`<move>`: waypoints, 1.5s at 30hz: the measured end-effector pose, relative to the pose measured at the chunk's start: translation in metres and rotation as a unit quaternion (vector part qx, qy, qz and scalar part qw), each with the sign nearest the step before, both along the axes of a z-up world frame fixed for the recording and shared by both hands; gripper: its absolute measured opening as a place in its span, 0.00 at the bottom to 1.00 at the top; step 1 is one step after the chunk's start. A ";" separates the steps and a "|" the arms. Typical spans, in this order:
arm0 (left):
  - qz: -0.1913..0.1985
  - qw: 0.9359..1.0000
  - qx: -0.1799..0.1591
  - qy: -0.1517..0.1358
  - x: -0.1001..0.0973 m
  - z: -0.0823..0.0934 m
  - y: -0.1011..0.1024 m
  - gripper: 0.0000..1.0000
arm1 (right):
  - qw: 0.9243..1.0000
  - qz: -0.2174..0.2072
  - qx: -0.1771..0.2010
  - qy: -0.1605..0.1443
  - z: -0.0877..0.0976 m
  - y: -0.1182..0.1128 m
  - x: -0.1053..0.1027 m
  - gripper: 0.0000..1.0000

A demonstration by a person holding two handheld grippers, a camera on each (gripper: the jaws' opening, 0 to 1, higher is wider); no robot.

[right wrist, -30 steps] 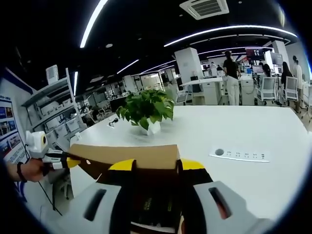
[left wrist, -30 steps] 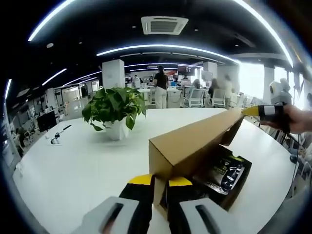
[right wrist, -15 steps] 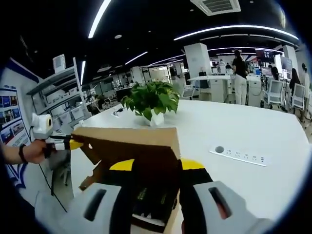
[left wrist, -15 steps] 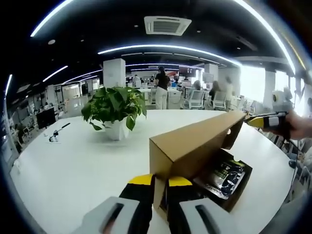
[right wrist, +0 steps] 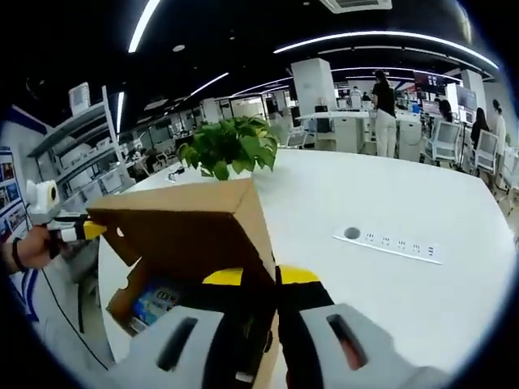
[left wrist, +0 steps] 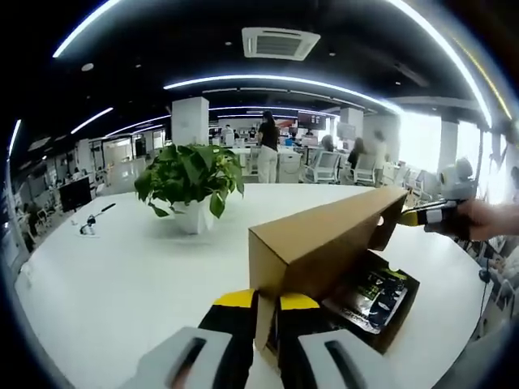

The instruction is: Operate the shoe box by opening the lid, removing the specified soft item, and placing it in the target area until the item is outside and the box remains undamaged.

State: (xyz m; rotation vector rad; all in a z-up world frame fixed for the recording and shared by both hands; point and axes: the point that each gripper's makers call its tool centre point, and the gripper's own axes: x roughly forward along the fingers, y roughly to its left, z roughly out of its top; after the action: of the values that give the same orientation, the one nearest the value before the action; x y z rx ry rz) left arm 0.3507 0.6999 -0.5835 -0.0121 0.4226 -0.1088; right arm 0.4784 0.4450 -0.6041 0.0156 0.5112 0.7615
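Observation:
The brown cardboard lid point(left wrist: 324, 235) of the shoe box is raised and tilted over the open box point(left wrist: 389, 324) on the white table point(left wrist: 122, 284). My left gripper point(left wrist: 266, 304) is shut on the lid's near corner. At the lid's far end my right gripper point(left wrist: 422, 215) comes in from the right. In the right gripper view my right gripper point(right wrist: 259, 279) is shut on the lid point(right wrist: 186, 223) at its near corner, and my left gripper point(right wrist: 71, 231) holds the far end. Inside the box lies a soft black printed bag point(left wrist: 369, 292), seen as a bluish pack point(right wrist: 158, 300) under the lid.
A potted green plant point(left wrist: 190, 182) point(right wrist: 227, 146) stands on the table beyond the box. A white power strip point(right wrist: 389, 243) lies to the right. A small dark object point(left wrist: 93, 225) sits at the far left. People, chairs and desks are in the background.
My right gripper's jaws have narrowed onto the lid's corner. The lid's right-hand end has dipped slightly and its top face now shows in the right gripper view. The left gripper has kept its hold.

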 end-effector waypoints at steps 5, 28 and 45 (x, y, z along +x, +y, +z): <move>-0.001 1.000 -0.001 -0.002 0.001 0.000 0.001 0.07 | 1.000 -0.013 0.006 0.006 -0.004 0.001 0.007 0.02; 0.004 1.000 -0.007 -0.002 0.022 -0.011 0.015 0.06 | 0.999 -0.022 0.024 0.019 -0.014 0.012 0.030 0.01; 0.004 0.999 -0.009 0.043 0.032 -0.049 0.022 0.05 | 0.998 -0.041 0.026 0.039 -0.031 0.021 0.052 0.02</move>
State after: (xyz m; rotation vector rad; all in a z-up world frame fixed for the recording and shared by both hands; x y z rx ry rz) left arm 0.3828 0.7214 -0.6327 -0.0370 0.5067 -0.1053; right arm 0.5300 0.4661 -0.6348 0.1150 0.5612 0.6961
